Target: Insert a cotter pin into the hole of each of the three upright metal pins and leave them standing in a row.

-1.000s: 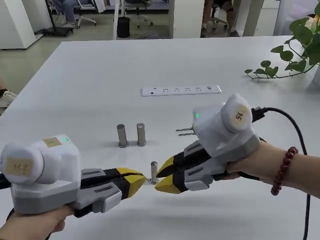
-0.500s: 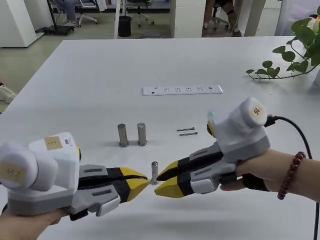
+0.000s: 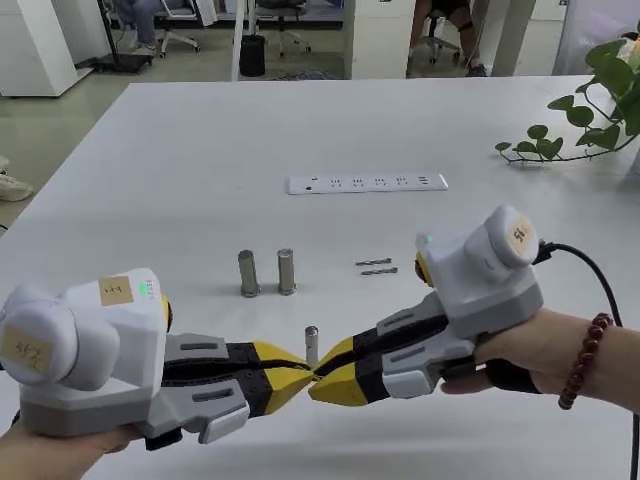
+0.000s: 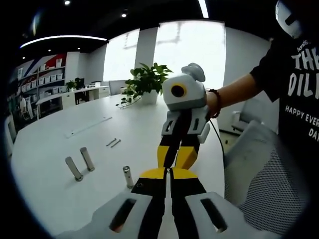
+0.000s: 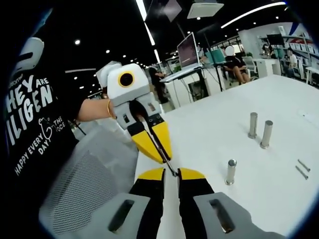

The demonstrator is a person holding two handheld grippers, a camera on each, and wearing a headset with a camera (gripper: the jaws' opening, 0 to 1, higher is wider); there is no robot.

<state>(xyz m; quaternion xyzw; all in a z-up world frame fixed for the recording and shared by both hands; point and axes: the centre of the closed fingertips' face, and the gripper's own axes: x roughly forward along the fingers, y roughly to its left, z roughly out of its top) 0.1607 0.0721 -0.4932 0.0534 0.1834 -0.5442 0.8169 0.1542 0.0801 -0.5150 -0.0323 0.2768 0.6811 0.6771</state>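
Observation:
Three upright metal pins stand on the white table (image 3: 180, 150): two side by side (image 3: 248, 273) (image 3: 287, 271) and a shorter one (image 3: 311, 346) nearer me. My left gripper (image 3: 304, 372) and right gripper (image 3: 321, 378) meet tip to tip just in front of that near pin (image 5: 230, 171). A thin cotter pin (image 5: 171, 167) runs from the left gripper's (image 5: 166, 158) shut jaws into the right gripper's (image 5: 177, 173) shut jaws. In the left gripper view, my left gripper (image 4: 169, 172) touches tips with the right one (image 4: 172, 166), the near pin (image 4: 128, 176) to the left.
Two loose cotter pins (image 3: 373, 262) (image 3: 379, 271) lie right of the standing pair. A white power strip (image 3: 366, 183) lies further back, and a potted plant (image 3: 590, 90) trails at the far right. Office chairs stand beyond the table.
The right gripper's jaws, apart a second ago, have come down and shut at the left gripper's tips. Both grippers have shifted slightly toward me. The upright pins have not moved.

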